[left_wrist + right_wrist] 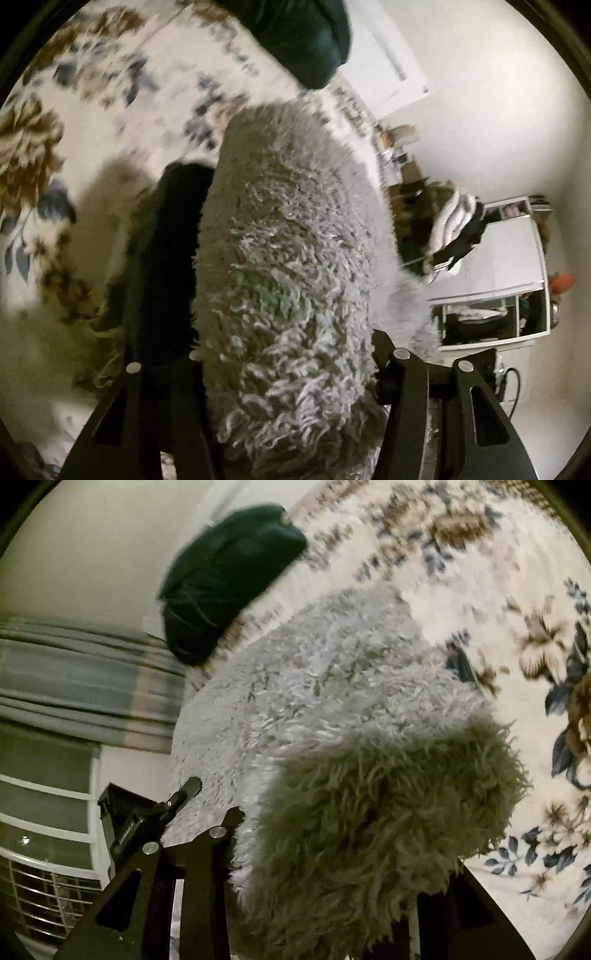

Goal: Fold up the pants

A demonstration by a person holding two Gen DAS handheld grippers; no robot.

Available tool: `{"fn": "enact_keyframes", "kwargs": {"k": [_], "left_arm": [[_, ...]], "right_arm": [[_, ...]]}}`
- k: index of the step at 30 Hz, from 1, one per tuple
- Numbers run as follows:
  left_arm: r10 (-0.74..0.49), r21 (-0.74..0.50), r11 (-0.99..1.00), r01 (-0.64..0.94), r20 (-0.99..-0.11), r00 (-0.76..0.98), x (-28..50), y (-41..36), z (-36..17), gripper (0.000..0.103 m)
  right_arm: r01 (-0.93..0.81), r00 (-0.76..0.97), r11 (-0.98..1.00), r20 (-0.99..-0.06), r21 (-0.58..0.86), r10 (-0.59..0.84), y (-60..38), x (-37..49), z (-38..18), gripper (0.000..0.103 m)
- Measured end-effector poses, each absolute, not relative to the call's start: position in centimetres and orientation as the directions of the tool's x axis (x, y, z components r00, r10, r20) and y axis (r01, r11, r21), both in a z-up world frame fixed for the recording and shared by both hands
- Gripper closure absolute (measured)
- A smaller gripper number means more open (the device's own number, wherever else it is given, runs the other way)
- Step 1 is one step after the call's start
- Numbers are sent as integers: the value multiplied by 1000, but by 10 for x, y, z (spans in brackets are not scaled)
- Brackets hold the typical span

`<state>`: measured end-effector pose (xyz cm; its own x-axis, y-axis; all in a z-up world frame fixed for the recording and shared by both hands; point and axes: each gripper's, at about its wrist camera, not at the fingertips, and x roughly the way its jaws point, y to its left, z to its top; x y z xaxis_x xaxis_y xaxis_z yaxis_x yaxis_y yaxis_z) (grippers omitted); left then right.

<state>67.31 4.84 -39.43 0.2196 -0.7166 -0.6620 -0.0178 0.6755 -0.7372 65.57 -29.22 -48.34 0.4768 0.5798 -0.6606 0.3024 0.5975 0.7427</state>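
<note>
Floral bedspread (480,602) under everything, dark pillow (229,579) up top. The fluffy grey pants (288,236) were bunched between both grippers, left gripper (291,369) and right gripper (332,849) each pinching pile. Looked light, floppy, thick; I'd grab seams or waistband, since the fuzz probably slips.

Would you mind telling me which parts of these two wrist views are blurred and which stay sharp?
Left wrist view: the floral bedspread and dark green bundle smear with motion, while the fluffy grey pants near the left tool look crisp. Right wrist view: similar smearing, pants lit above, shadowed near the right tool.
</note>
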Motion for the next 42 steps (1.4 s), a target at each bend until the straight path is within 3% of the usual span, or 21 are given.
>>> {"fn": "enact_keyframes", "kwargs": {"k": [3,6,7,11,13,14,21,27,42], "left_arm": [[-700,-718,696,-18,-683,209,660,53,-400,45],[-659,-678,734,-37,-724,204,648,51,-388,41],[-643,-664,747,-39,-736,211,646,51,-385,40],[-505,-521,853,8,-822,262,631,38,-354,33],[-436,-445,894,39,-851,294,623,31,-337,15],[-401,-406,913,52,-862,310,618,28,-328,12],[-83,-42,995,90,-857,508,567,6,-262,3],[-62,15,991,130,-822,566,506,-11,-220,3],[-24,25,998,60,-718,696,322,-26,-85,3]], "right_arm": [[311,442,601,-672,736,594,-289,650,-498,55],[327,424,642,-715,693,556,-291,644,-496,34],[334,419,665,-737,668,530,-293,643,-491,22],[353,419,721,-790,595,447,-301,635,-471,15],[357,416,777,-833,518,365,-302,629,-454,5],[356,414,796,-847,489,335,-302,625,-444,2],[311,432,931,-901,193,43,-279,586,-379,0],[293,503,954,-859,68,-94,-257,523,-309,0],[171,677,984,-731,43,-85,-237,313,-133,0]]}}
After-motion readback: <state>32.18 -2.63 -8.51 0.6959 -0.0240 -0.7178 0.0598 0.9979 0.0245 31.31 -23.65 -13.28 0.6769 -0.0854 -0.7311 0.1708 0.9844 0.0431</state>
